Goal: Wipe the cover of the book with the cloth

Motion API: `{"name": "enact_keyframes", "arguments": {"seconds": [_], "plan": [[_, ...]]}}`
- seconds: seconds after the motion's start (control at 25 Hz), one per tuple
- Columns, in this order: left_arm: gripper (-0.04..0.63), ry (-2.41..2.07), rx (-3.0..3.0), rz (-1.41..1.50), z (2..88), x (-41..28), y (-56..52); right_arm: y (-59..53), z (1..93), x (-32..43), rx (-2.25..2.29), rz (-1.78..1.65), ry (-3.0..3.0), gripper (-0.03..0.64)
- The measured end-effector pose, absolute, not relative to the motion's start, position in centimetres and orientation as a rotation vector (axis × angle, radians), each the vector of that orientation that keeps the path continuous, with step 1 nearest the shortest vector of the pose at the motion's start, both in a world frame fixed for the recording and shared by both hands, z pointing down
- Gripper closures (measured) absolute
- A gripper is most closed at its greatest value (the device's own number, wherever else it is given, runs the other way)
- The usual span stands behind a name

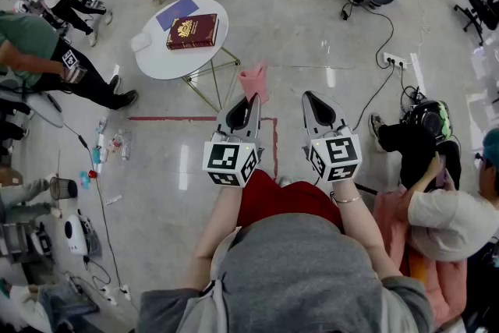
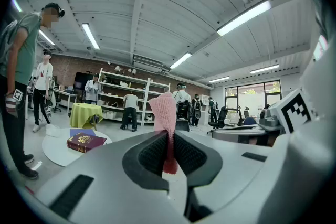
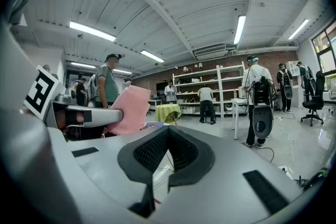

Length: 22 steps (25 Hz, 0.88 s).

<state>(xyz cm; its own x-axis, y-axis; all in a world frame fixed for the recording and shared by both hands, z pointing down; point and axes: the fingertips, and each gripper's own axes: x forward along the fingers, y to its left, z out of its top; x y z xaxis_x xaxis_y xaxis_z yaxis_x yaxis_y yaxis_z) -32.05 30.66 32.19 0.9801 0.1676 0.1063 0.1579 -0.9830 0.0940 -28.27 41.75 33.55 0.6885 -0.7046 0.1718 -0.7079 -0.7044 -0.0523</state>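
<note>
Cloth (image 1: 254,82) clamped in left gripper (image 1: 250,100), lower part hidden.

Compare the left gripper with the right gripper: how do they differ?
The left gripper is shut on the pink cloth, which sticks out past its tips; the right gripper is shut on nothing. The left gripper is nearer the book than the right gripper. Both hang side by side over the floor, short of the table.
</note>
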Motion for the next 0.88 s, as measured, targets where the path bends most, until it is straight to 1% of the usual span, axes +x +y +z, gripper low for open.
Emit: {"name": "enact_keyframes", "arguments": {"seconds": [0.48,0.88], "plan": [[0.563,0.267,3.050,0.223,33.7,-31.1,32.4,43.8,35.2,-27.1,2.893,0.325,-1.184,0.588],[0.563,0.246,3.076,0.231,33.5,-28.6,31.5,44.0,35.1,-24.6,2.940,0.333,-1.164,0.588]]}}
